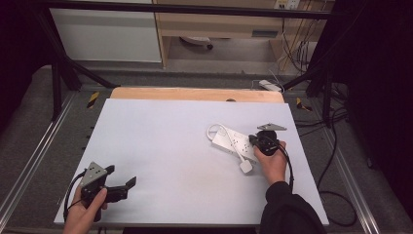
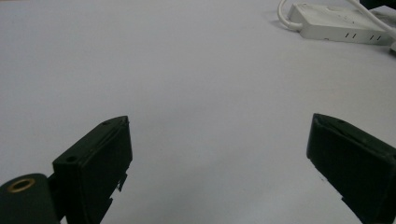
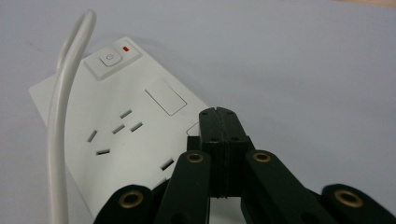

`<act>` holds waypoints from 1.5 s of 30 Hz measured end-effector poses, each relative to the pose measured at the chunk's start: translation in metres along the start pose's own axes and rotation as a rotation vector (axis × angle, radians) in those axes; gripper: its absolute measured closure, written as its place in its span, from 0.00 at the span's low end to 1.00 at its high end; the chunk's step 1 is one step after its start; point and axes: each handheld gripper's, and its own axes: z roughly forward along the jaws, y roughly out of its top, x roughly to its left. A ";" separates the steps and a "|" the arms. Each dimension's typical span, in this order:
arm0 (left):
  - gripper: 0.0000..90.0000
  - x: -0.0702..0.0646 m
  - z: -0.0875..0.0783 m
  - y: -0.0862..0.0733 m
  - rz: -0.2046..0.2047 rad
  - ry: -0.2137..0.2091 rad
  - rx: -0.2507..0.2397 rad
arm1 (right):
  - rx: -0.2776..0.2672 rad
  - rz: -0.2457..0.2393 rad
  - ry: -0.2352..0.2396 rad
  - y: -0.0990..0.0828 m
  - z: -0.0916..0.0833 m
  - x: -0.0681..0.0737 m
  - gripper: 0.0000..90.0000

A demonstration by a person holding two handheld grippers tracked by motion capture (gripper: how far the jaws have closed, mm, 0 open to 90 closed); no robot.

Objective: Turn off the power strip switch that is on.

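White table [image 1: 160, 146] fills most of the space, with a wooden strip along its far edge. Toward the right lies a white power strip [image 1: 233, 140], its cord [image 1: 214, 129] looped beside it and plug [image 1: 246, 167] nearby. Over it hangs the right gripper [image 3: 218, 111], jaws pressed together. Near the left corner, the left gripper [image 1: 122, 179] rests with jaws spread wide.

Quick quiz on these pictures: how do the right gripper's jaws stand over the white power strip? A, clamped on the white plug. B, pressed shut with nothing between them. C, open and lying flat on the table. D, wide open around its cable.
B: in the right gripper view, the right gripper has its two black jaws pressed together with nothing between them, poised above the white rectangular plastic power strip.
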 end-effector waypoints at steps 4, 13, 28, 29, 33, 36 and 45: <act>0.08 0.000 0.000 0.000 0.000 0.000 0.000 | -0.004 0.000 0.001 -0.001 0.000 0.000 1.00; 0.08 0.000 0.000 0.000 0.000 -0.001 0.000 | -0.004 0.008 0.005 -0.001 0.000 -0.001 1.00; 0.08 0.000 0.000 0.000 0.004 0.001 -0.004 | -0.019 0.036 0.011 -0.003 0.000 -0.002 1.00; 0.08 0.000 0.000 0.000 0.004 0.001 -0.003 | -0.021 0.038 0.011 -0.003 -0.001 -0.002 1.00; 0.08 0.000 0.000 0.000 0.005 0.001 -0.003 | -0.025 0.044 0.012 -0.004 -0.001 -0.003 1.00; 0.08 0.000 0.000 0.000 0.003 -0.001 -0.002 | -0.024 0.050 0.011 -0.005 -0.002 -0.003 1.00; 0.08 0.000 0.000 0.000 0.006 -0.001 -0.001 | -0.021 0.058 0.002 -0.008 -0.005 -0.008 1.00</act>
